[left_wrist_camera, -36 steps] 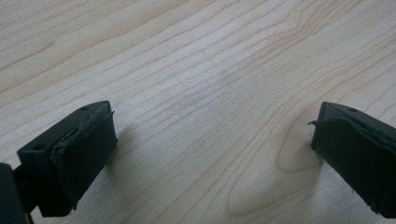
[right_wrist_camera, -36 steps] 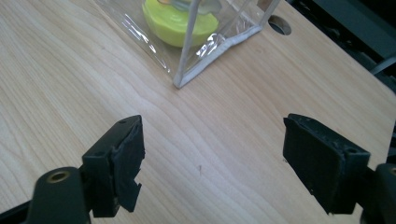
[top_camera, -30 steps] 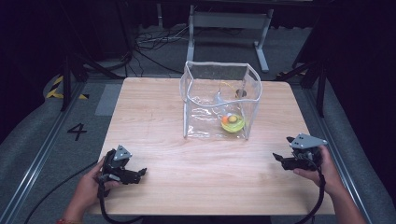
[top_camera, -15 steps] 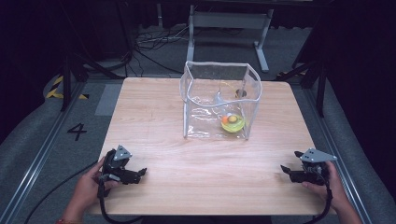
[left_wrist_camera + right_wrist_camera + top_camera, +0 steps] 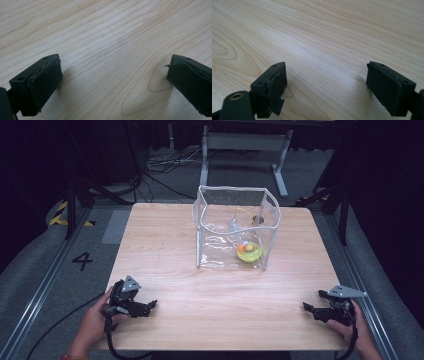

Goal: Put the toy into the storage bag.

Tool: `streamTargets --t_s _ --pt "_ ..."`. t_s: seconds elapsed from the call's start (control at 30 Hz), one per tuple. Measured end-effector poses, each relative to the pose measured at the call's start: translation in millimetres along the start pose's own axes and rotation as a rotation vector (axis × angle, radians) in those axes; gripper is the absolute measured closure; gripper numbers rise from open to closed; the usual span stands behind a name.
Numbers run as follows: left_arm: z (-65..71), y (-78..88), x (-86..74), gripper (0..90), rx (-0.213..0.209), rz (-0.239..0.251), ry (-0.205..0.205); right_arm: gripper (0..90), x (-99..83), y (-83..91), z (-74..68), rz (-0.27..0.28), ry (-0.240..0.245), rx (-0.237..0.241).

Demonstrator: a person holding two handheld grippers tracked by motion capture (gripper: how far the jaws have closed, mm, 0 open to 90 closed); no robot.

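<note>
we note the table (image 5: 165, 245) carrying the clear bin (image 5: 235, 227) with a small yellow-green toy (image 5: 248, 251) inside, well apart from left gripper (image 5: 145, 307) and right gripper (image 5: 311, 309), both spread empty; any reach should enter over the rim

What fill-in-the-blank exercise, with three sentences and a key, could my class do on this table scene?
1. The clear plastic bag stands on the light wooden ____.
2. Inside it lies a yellow-green dish holding a small ____ ball.
3. The black left gripper and black right gripper both hold their fingers ____, with bare wood between them.

Missing words: table; orange; open
</note>
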State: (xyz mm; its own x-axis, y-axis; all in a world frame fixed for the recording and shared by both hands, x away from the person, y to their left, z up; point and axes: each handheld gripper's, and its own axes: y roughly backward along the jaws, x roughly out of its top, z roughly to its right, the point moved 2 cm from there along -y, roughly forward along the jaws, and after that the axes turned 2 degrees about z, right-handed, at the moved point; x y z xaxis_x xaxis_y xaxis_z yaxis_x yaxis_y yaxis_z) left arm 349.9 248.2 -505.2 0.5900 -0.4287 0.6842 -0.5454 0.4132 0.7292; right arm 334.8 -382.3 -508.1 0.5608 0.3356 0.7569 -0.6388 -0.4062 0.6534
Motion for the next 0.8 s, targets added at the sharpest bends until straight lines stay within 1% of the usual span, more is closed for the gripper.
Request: streamTargets --t_s 0.1,0.77,0.8 --pt "0.0 0.0 -0.1 0.3 0.0 0.0 0.0 15.5 0.0 -0.1 -0.3 -0.002 -0.001 -0.011" --pt "0.1 0.0 0.0 0.3 0.0 0.001 0.001 13.7 0.4 -0.9 -0.5 -0.005 -0.01 -0.021" --pt "0.0 0.0 -0.1 0.3 0.0 0.0 0.0 12.2 0.5 -1.2 -0.4 -0.007 -0.015 -0.026"
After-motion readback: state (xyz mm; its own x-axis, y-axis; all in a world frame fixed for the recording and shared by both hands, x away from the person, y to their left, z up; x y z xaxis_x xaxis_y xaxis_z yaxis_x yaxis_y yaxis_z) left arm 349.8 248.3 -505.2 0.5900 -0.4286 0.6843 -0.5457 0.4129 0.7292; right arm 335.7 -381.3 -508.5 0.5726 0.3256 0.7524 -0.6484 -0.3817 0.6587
